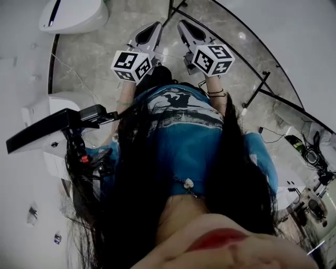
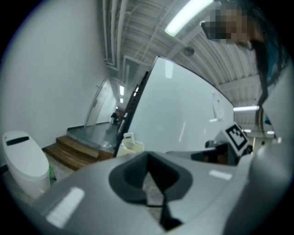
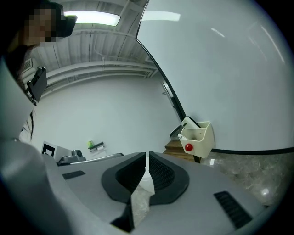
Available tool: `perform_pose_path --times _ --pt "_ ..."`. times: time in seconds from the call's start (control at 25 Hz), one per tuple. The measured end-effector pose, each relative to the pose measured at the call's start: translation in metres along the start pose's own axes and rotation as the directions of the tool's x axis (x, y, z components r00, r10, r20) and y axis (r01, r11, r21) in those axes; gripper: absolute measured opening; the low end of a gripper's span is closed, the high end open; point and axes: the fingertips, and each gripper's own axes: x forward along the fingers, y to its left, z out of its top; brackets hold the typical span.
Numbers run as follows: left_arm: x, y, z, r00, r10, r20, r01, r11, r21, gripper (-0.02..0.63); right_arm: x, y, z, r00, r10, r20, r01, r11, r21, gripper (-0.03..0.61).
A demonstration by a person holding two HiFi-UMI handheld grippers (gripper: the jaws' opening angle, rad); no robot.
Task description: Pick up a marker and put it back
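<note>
Leftmost, a white toilet (image 1: pixel 73 14) on the marble floor (image 1: pixel 105 58), also at the left edge of the left gripper view, with wooden steps (image 2: pixel 76 151) just beyond it.

Next, the left gripper (image 1: pixel 155 26), held out in front of a blue shirt (image 1: pixel 184 136) and pointing away from the body, above the floor. Fingers (image 2: pixel 131 176) pressed together, nothing between them.

Just beside it, the right gripper (image 1: pixel 184 26), level with the left one, near it but not touching. Fingers (image 3: pixel 163 172) drawn in to a thin slit, gripping nothing; only floor visible through the gap.

Further right, in the right gripper view, a cream holder (image 3: pixel 200 137) fixed low on the curved white wall (image 3: pixel 220 69), with a red round knob (image 3: pixel 188 147) on its front. Inside the holder, the marker (image 3: pixel 182 136), only its pale end showing, next to a white block (image 3: pixel 190 123) that leans out over the rim. Holder and marker well apart from both grippers.

Same holder small in the left gripper view, at the foot of the same wall.
</note>
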Motion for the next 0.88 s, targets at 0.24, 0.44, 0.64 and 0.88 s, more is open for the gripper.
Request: perform_pose_path --times 0.24,0.44,0.64,0.88 --pt "0.032 0.099 0.010 0.999 -0.014 -0.030 0.013 0.999 -0.050 0.000 0.089 -0.017 0.009 0.998 -0.065 -0.021 0.065 0.998 0.021 0.028" --pt "0.039 0.093 0.006 0.998 -0.045 -0.037 0.042 0.996 -0.073 0.000 0.079 -0.028 0.012 0.993 -0.119 -0.027 0.119 0.993 -0.004 0.028" --pt "0.042 0.083 0.004 0.997 -0.066 -0.041 0.062 0.994 -0.091 0.000 0.074 -0.035 0.029 0.987 -0.159 -0.014 0.158 0.986 -0.062 0.028" --pt "0.052 0.084 0.022 0.999 -0.040 -0.030 0.037 0.996 -0.082 0.000 0.082 -0.048 0.057 0.985 -0.168 -0.023 0.163 0.974 -0.160 0.028"
